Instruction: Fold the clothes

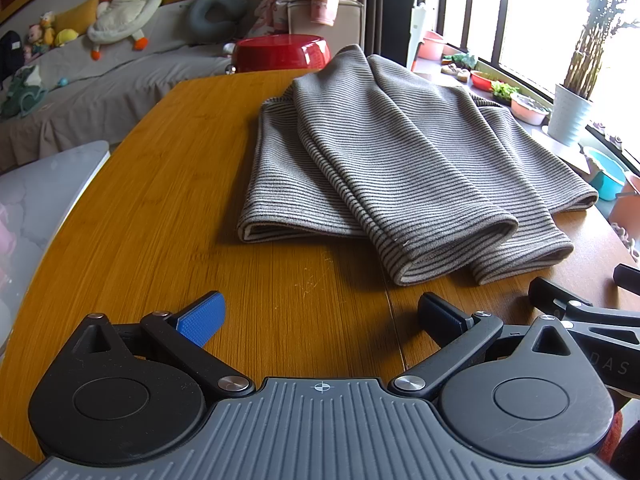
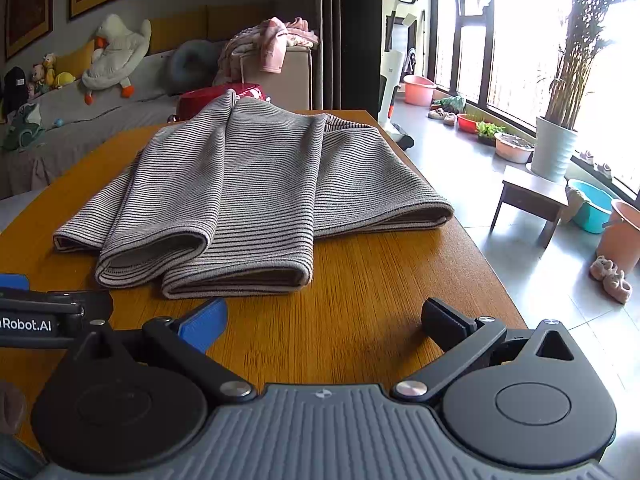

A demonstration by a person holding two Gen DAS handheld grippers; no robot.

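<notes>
Daylight from the tall windows fell across a wooden table (image 1: 160, 200) in a living room, a sofa with a plush duck (image 2: 116, 52) behind it. On the table lay the striped garment (image 1: 380, 152), grey with dark lines, both sleeves already brought in over the body so that their cuffs pointed toward the near edge. The left gripper (image 1: 320, 318) and the right gripper (image 2: 322, 318) hovered side by side just short of those cuffs, each with its fingers spread wide and holding nothing.

The step in hand looked to be the crosswise fold. Doing it well would have meant taking the near hem at its two outer corners (not the loose cuffs alone), pinching every layer, then lifting evenly and carrying the edge toward the far end. Uneven lifting risked spilling the sleeves sideways.
</notes>
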